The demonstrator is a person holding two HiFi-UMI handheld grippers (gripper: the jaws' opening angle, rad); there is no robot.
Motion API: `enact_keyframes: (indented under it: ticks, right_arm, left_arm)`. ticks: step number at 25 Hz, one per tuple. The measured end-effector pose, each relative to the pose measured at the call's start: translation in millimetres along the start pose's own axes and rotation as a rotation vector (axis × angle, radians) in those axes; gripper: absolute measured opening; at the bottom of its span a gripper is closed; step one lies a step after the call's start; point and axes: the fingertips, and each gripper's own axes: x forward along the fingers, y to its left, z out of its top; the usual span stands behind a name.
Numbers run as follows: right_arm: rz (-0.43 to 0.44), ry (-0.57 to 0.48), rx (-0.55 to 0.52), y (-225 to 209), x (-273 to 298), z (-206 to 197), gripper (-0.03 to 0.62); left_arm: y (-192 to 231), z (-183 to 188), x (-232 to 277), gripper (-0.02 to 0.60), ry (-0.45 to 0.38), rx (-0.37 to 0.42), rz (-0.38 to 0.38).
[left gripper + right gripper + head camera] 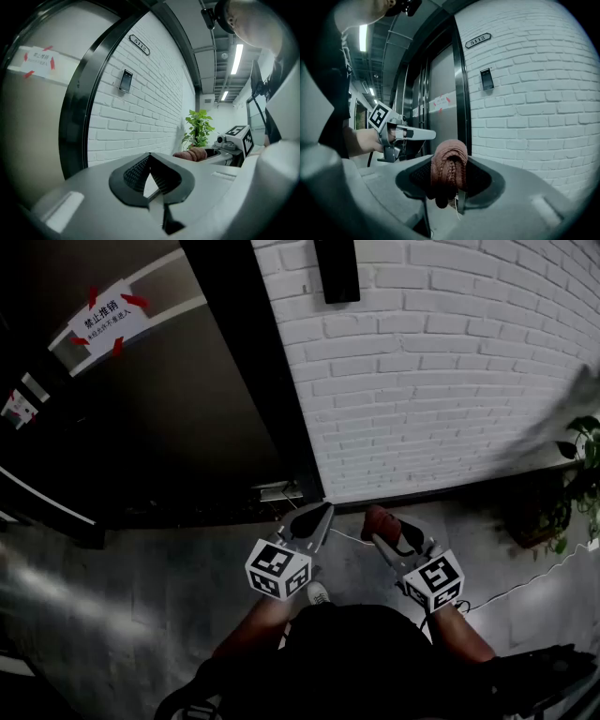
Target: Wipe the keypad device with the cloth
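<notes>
Right hand-held gripper (451, 161), clenched on bunched brown knitted cloth (449, 174); upright black wall-mounted keypad device (486, 78) lies ahead, up-right of it; left hand-held gripper (150, 158) closed, empty.

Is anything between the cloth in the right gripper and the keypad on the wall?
Nothing visible does. The cloth, clamped in the right gripper, sits below the keypad device on the brick wall, with only open air between them.
</notes>
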Motion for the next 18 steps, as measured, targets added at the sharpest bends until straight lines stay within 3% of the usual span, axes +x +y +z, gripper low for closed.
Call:
enact_keyframes:
  ticks: [8,18]
  right_arm:
    - [-0.040,-0.021,-0.038,-15,72,44,0.155]
    - [-0.221,-0.133,-0.199,-65,140,144,0.155]
  left_arm:
    - [58,18,10,0.015,-0.002,0.009,-0.065]
    - [102,28,11,0.015,0.016,0.043,-0.213]
